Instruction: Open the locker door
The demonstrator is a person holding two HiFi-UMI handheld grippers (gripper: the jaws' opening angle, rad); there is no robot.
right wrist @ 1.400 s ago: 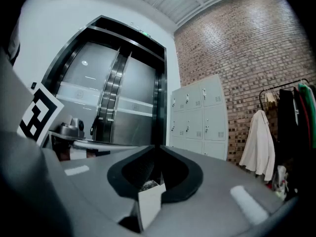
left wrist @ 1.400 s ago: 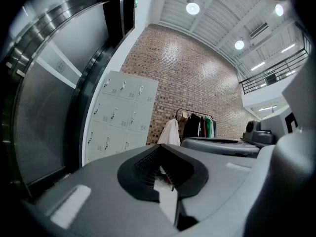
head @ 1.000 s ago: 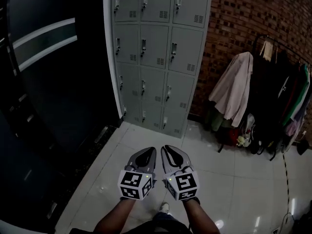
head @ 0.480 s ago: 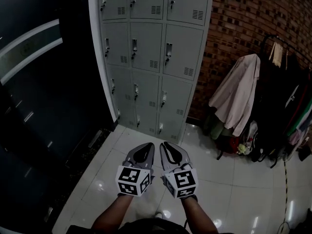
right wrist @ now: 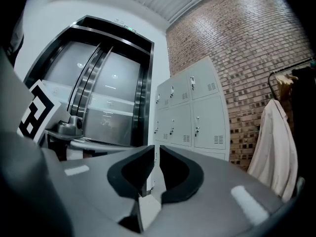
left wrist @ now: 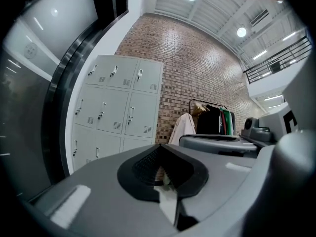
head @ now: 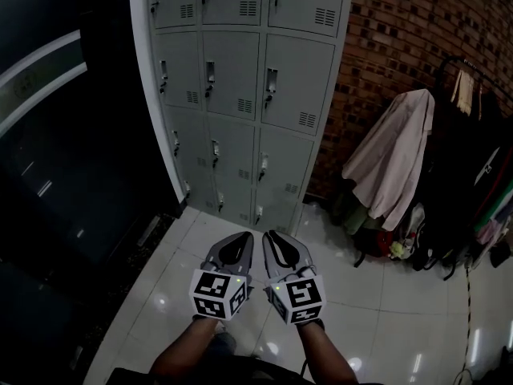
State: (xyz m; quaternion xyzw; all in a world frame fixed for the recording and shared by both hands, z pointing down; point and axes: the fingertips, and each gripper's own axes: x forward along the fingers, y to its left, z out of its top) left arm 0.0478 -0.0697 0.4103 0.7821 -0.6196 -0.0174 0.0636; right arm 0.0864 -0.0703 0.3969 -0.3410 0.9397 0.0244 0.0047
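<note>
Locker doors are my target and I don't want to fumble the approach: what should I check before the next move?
1. Lockers in view ahead: ok, every visible door is shut.
2. Left gripper empty: ok, jaws together on nothing.
3. Right gripper empty: ok, jaws together on nothing.
4. Jaws open for a latch handle: not ok, both are shut.
5. Grippers at a door: not ok, both hang over the floor tiles, apart from the lockers.
6. Doors unlocked: cannot tell.
</note>
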